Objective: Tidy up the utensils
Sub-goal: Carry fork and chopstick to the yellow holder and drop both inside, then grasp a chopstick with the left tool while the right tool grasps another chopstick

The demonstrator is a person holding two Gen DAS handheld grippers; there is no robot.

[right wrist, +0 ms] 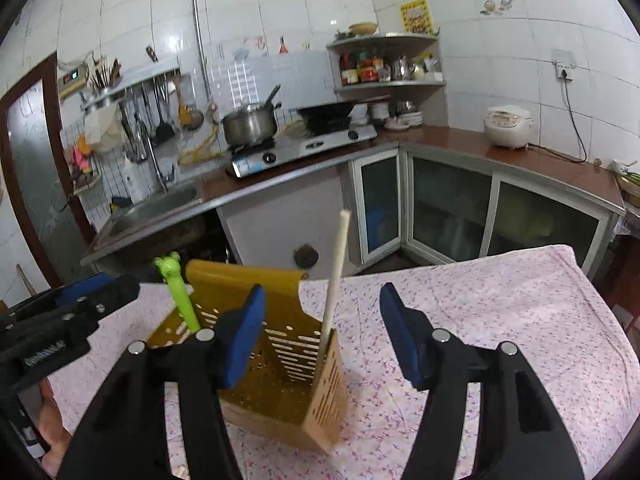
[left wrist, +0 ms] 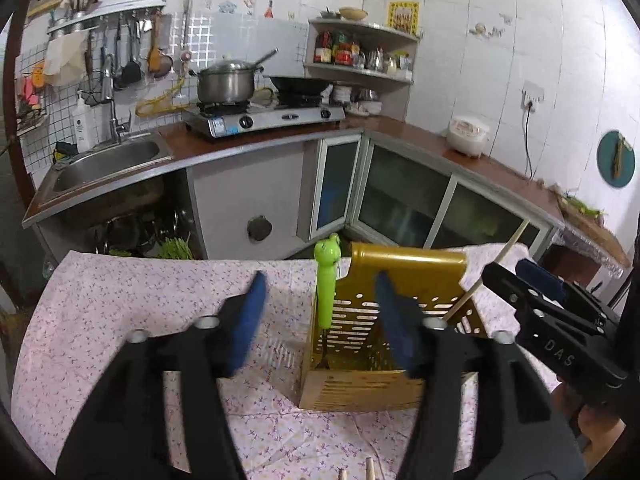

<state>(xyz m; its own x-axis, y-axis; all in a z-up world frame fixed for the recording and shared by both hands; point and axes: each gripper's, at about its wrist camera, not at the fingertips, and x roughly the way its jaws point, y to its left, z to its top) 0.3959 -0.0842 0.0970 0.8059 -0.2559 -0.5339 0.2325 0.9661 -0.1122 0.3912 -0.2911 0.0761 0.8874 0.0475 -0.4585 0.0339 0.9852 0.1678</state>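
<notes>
"DAS" was read on the right gripper (left wrist: 536, 280), both it and the left gripper (left wrist: 320, 312) spread open, nothing gripped, by the yellow holder (left wrist: 400, 280).

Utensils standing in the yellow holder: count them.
2. A green-handled utensil at the yellow holder's left side, a wooden chopstick at its right corner. Shorter ones may be hidden inside.

White letters "DAS" on the black right gripper (left wrist: 538, 280) body at the near right, other labels and wall stickers too blurred to read
</notes>
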